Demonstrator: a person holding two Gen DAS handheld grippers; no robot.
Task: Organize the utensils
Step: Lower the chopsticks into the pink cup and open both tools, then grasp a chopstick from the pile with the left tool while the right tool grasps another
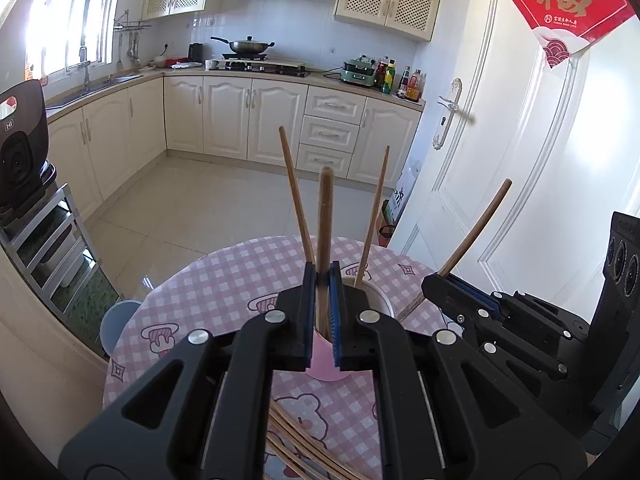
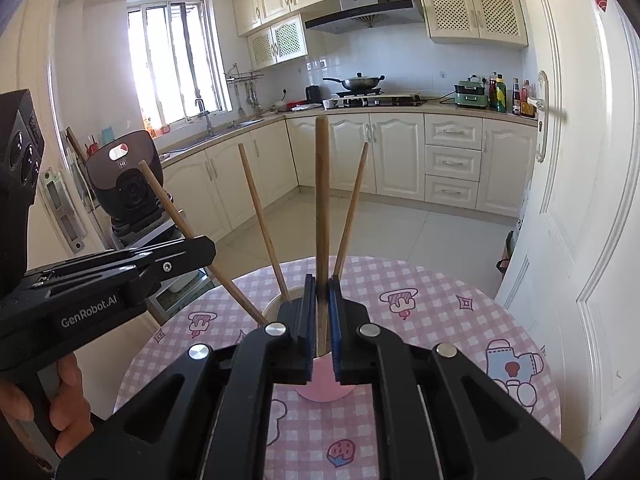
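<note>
A pink cup [image 1: 320,356] stands on the round table with the pink checked cloth [image 1: 224,276]. Two wooden chopsticks [image 1: 294,196] lean out of it. My left gripper [image 1: 322,276] is shut on a wooden chopstick [image 1: 325,220] held upright over the cup. My right gripper [image 2: 322,280] is shut on another chopstick [image 2: 321,184], also upright over the cup [image 2: 324,376]. The right gripper shows in the left wrist view [image 1: 434,280] with its chopstick [image 1: 476,228] sticking up. The left gripper shows in the right wrist view [image 2: 208,246].
Several loose chopsticks [image 1: 296,444] lie on the cloth near the table's front edge. A white door [image 2: 576,200] is close on the right. A rack with a rice cooker [image 1: 20,152] stands left. Kitchen cabinets [image 2: 396,152] line the far wall across a tiled floor.
</note>
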